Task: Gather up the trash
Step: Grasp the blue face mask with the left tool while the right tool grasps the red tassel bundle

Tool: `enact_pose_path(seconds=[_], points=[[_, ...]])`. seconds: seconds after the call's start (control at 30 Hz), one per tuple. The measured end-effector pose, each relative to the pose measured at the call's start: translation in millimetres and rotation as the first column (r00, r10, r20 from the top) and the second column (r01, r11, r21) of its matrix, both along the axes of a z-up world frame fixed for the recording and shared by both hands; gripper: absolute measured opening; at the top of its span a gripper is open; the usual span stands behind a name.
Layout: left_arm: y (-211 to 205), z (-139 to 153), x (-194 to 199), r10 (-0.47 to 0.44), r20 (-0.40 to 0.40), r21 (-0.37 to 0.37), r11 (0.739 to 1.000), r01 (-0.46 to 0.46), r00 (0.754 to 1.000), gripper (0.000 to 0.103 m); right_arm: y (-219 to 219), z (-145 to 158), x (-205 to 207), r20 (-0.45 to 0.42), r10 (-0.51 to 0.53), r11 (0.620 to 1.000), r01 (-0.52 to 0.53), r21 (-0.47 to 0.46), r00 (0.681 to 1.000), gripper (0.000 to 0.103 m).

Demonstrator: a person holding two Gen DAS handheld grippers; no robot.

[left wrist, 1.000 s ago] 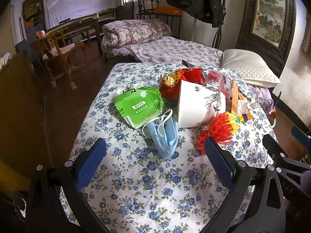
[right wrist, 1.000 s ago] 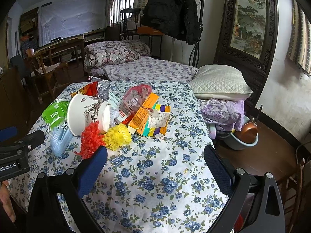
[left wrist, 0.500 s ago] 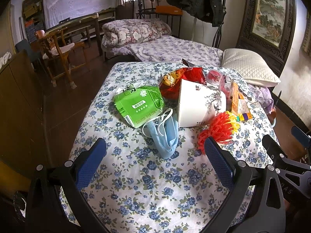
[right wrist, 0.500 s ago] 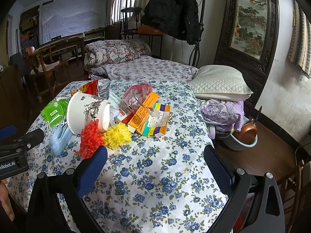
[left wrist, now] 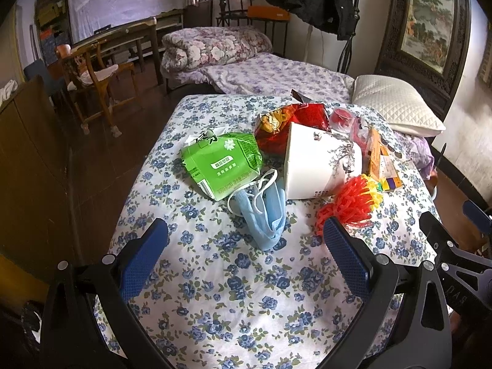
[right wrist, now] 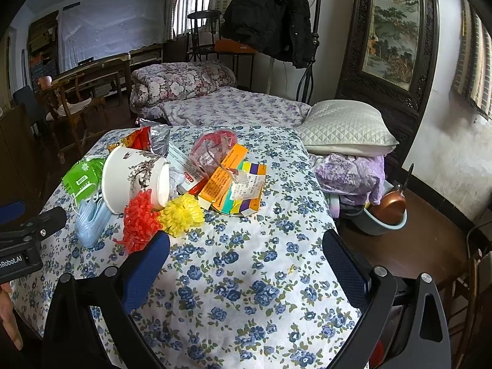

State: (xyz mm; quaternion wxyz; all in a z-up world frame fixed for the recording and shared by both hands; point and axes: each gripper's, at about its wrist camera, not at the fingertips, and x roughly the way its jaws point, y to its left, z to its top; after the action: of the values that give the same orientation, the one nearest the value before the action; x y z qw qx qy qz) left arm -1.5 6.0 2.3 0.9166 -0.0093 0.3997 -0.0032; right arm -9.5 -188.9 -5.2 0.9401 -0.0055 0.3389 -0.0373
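Note:
Trash lies heaped on a table with a blue-flowered cloth (left wrist: 233,279). In the left wrist view I see a green tissue pack (left wrist: 222,163), blue face masks (left wrist: 265,212), a white paper bowl on its side (left wrist: 316,166), a red snack bag (left wrist: 289,123) and red and yellow plastic netting (left wrist: 350,203). The right wrist view shows the bowl (right wrist: 135,181), the netting (right wrist: 163,218), orange and coloured medicine boxes (right wrist: 233,184) and a pink plastic bag (right wrist: 215,147). My left gripper (left wrist: 246,258) and right gripper (right wrist: 246,264) are both open and empty, held just short of the heap.
A bed with a floral quilt (left wrist: 215,46) and a white pillow (right wrist: 344,129) lies behind the table. A wooden chair (left wrist: 92,73) stands at the left. A basin with a copper pan (right wrist: 387,212) sits on the floor at the right.

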Motion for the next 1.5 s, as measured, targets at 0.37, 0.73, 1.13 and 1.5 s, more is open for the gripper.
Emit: enact_pose_path(seconds=[0.37, 0.73, 1.13, 1.5], points=[[33, -21, 22, 0.022, -0.133, -0.171, 0.984, -0.045, 0.991, 0.094, -18, -4, 6, -0.030, -0.043, 0.998, 0.044, 0.036, 0.999, 0.097], [1, -48, 49, -0.042, -0.177, -0.084, 0.996, 0.028, 0.983, 0.054, -18, -13, 13, -0.070, -0.035, 0.998, 0.038, 0.049, 0.997, 0.097], [-1, -7, 8, -0.187, -0.050, -0.157, 0.972, 0.177, 0.981, 0.020, 9, -27, 16, -0.067, 0.117, 0.989, -0.111, 0.098, 0.991, 0.097], [33, 5, 10, -0.098, -0.050, -0.291, 0.954, 0.079, 0.994, 0.020, 63, -41, 48, -0.139, 0.230, 0.937, -0.181, 0.298, 0.963, 0.083]])
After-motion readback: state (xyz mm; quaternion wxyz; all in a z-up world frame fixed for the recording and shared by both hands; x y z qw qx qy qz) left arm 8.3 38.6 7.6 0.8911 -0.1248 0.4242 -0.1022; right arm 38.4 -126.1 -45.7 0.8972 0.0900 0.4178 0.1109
